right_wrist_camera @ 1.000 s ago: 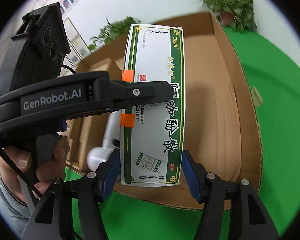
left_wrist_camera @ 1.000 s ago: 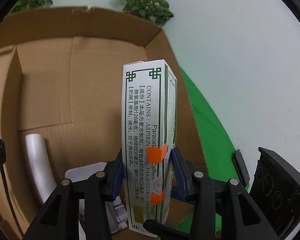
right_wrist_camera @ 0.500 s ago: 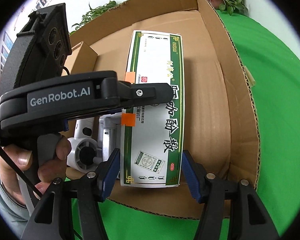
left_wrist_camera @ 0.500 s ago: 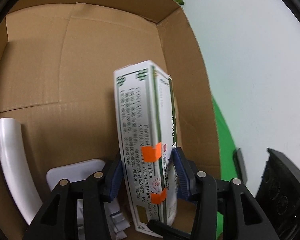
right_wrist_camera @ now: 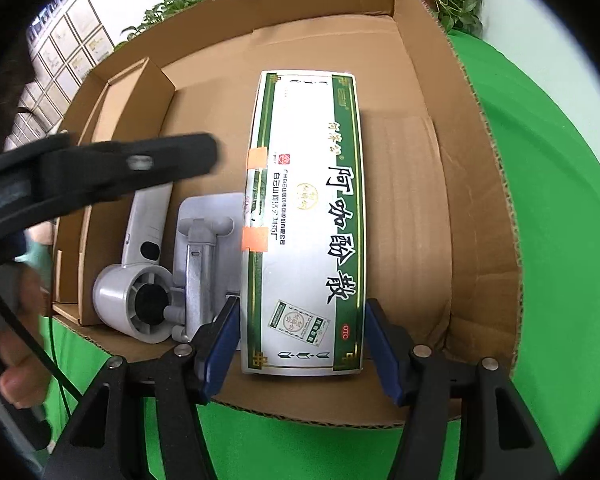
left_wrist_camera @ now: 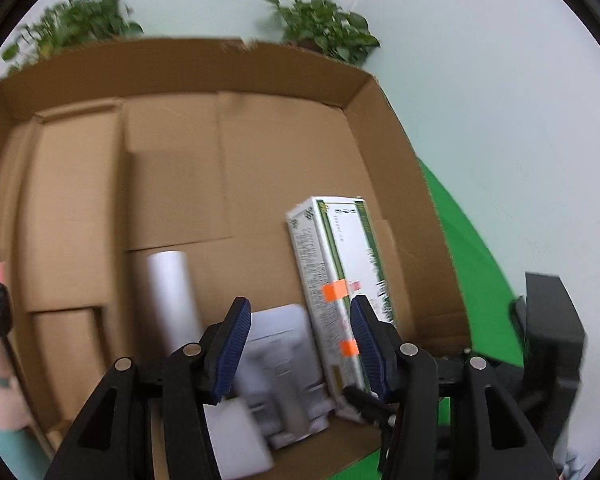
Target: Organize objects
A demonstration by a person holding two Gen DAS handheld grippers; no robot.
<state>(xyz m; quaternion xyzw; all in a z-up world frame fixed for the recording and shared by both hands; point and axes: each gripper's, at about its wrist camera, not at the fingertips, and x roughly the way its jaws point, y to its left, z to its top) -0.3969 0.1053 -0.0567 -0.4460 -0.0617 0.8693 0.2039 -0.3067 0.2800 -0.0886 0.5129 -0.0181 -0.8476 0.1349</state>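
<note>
A white and green medicine box with orange tape tabs lies inside the open cardboard box; it also shows in the left wrist view. My left gripper is open, its jaws spread, the medicine box by its right finger. In the right wrist view the left gripper's finger is off to the left of the medicine box. My right gripper is open, its jaws either side of the medicine box's near end without gripping it.
A white hair dryer and a grey phone stand lie in the cardboard box left of the medicine box. A cardboard divider stands at the box's left. Green cloth surrounds the box. Potted plants stand behind it.
My left gripper has let go of the medicine box and pulled back and left with its jaws open. The medicine box now lies in the cardboard box.
</note>
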